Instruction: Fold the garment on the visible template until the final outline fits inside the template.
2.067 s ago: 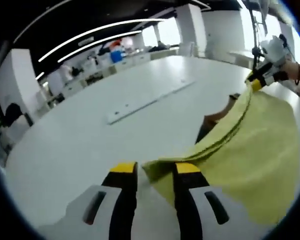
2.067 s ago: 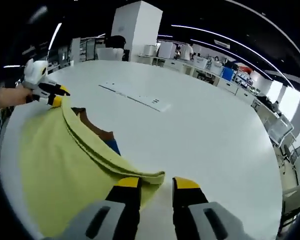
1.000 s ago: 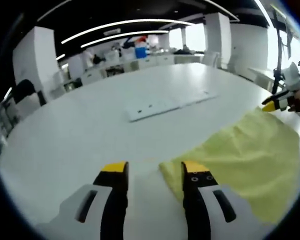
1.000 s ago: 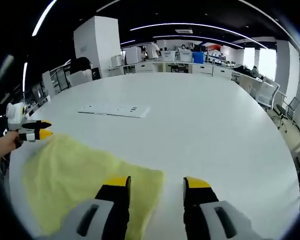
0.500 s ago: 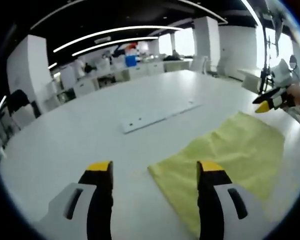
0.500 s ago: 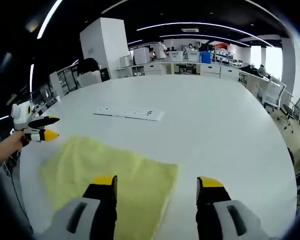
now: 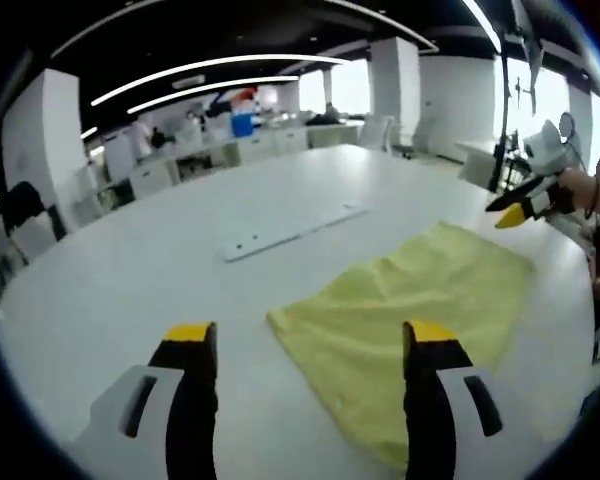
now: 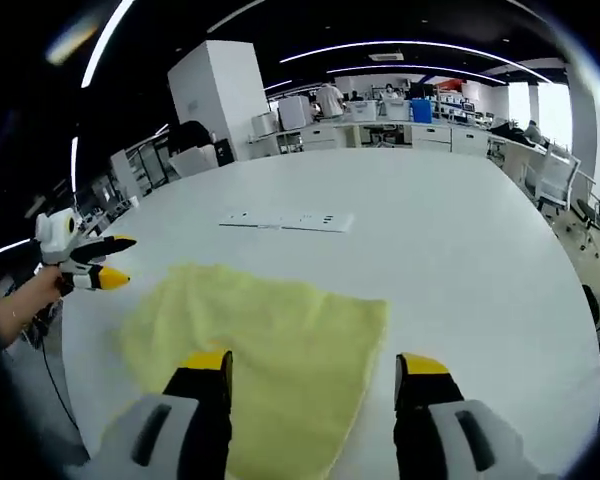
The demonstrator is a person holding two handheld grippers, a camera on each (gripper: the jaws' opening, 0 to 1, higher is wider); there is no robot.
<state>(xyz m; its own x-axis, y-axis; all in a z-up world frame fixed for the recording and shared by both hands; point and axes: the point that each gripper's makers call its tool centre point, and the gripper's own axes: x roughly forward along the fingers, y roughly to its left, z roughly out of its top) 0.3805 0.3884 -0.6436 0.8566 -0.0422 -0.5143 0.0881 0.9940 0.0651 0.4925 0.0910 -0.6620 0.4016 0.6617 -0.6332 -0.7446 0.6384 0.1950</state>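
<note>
Lying beyond parted jaws: garment [image 7: 400, 310]

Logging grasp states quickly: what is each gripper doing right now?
Left gripper: open, holding nothing, above the yellow garment.
Right gripper: open, holding nothing.

Table [image 8: 460, 250] open around garment [image 8: 270, 330]; panel [image 8: 287, 220] beyond.

Long ceiling light strips [image 7: 210, 75] far beyond the left tongs [image 7: 310, 345] and bright windows [image 7: 545, 95] off to their right light the room evenly, so the white desk [image 7: 130, 270] shows a soft sheen and hardly any shadow. In both views the fisheye bends the ceiling lines and the desk edge into arcs. The far room is soft and washed out, and the right tongs [image 8: 315, 370] are slightly blurred.
</note>
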